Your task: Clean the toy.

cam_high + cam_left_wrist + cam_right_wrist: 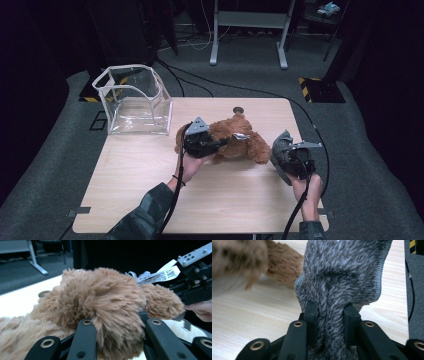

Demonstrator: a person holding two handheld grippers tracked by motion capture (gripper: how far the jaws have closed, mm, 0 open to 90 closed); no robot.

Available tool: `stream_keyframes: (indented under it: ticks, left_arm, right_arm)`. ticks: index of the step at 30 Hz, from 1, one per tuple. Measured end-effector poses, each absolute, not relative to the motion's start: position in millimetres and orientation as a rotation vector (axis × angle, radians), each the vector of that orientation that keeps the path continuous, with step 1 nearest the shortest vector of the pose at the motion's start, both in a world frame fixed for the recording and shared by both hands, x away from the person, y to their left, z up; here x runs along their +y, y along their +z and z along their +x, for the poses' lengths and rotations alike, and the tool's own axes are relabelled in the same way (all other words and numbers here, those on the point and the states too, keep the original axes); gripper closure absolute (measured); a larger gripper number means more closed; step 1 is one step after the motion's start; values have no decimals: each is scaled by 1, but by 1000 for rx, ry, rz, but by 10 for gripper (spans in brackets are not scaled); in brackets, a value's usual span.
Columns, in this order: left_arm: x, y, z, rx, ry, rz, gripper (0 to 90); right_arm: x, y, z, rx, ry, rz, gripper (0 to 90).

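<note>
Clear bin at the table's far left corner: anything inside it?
Through its walls the clear bin looks empty in the high view: just its glossy floor. The brown plush and grey cloth are both outside, held on the table.

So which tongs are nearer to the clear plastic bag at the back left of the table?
Left. The left tongs grip the brown teddy bear just right of the clear bag; the right tongs hold grey cloth farther right.
</note>
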State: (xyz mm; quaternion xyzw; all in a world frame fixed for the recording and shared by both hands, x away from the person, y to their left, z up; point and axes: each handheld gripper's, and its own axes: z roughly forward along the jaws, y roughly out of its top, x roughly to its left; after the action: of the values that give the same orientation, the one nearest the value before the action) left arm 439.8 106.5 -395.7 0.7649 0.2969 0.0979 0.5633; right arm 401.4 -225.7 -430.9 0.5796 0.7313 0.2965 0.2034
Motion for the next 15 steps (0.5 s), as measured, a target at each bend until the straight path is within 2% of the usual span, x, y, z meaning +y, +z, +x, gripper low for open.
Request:
stream_keyframes:
  ticks: [6, 12, 15]
  left_arm:
    - [114, -425, 457, 735, 187, 1860, 698]
    - [119, -439, 467, 768, 250, 1914, 651]
    - [119, -442, 467, 773, 295, 1945, 598]
  right_arm:
    - [-224, -433, 403, 2055, 822, 1605, 704]
    - [-217, -441, 408, 2081, 805, 1611, 704]
    - [-214, -444, 409, 2098, 805, 1601, 704]
